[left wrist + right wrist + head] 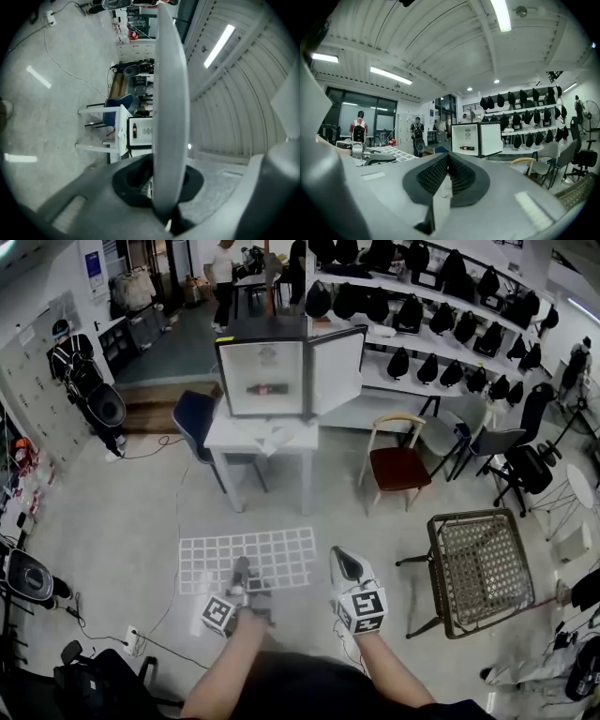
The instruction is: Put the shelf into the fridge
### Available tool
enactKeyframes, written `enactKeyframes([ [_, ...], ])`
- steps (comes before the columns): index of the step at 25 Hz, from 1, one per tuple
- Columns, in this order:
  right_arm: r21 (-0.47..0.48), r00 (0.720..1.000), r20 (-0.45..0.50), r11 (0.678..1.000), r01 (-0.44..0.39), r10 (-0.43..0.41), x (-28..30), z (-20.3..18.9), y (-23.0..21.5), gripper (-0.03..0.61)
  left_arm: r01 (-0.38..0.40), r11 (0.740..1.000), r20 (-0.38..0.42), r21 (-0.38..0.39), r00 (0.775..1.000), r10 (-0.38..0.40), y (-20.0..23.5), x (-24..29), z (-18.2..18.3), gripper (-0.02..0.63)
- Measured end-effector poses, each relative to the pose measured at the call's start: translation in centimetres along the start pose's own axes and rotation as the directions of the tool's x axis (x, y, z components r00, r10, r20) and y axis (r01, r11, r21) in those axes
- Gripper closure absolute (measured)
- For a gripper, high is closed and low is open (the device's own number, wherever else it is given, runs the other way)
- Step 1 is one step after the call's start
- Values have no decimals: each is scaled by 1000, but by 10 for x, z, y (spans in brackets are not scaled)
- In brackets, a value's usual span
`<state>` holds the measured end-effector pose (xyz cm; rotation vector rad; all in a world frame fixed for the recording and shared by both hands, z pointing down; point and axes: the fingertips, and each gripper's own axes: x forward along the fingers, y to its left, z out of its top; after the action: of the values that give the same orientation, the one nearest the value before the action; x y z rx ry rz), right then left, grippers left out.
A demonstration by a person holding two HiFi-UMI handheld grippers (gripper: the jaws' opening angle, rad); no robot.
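Note:
A white wire-grid shelf [281, 559] hangs flat above the floor in front of me. My left gripper [241, 566] is shut on its near edge. In the left gripper view the shelf [171, 93] runs edge-on as a pale band out of the jaws of the left gripper [161, 187]. My right gripper [345, 561] is beside the shelf's right edge, shut with nothing between its pads [449, 161]; the shelf [389, 152] shows off to its left. The small fridge [262, 376] stands on a white table [281, 437] a few steps ahead. Its door [337, 371] is open to the right, and a cola bottle [267, 388] lies inside.
A blue chair [192, 418] stands left of the table and a wooden chair with a red seat [398, 465] to its right. Close on my right is a wire-mesh chair [483, 568]. Racks of black bags [450, 296] line the back wall. Cables cross the floor [173, 521].

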<state>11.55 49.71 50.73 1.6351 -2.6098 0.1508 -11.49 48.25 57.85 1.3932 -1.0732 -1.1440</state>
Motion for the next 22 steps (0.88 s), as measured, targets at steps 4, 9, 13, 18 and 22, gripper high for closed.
enactKeyframes([
  [4,5,1000,10,1000,3,-3,-4,0,-6,578,2,1000,-11,-19,1000,-2,3,7,-11,577],
  [9,5,1000,-17,1000,14,-13,5,-4,-23,578,-3,1000,-27,-29,1000,2,8,27,-21,577],
  [13,-7,999,-48,1000,16,-17,19,-15,-32,578,-18,998,-57,-63,998,14,19,48,-32,577],
  [18,-1,997,-73,1000,25,-25,49,-27,-40,578,-39,995,-74,-88,997,32,37,78,-27,577],
  [22,-2,996,-82,999,36,-36,90,-28,-52,578,-34,997,-87,-75,996,27,44,119,-12,577],
])
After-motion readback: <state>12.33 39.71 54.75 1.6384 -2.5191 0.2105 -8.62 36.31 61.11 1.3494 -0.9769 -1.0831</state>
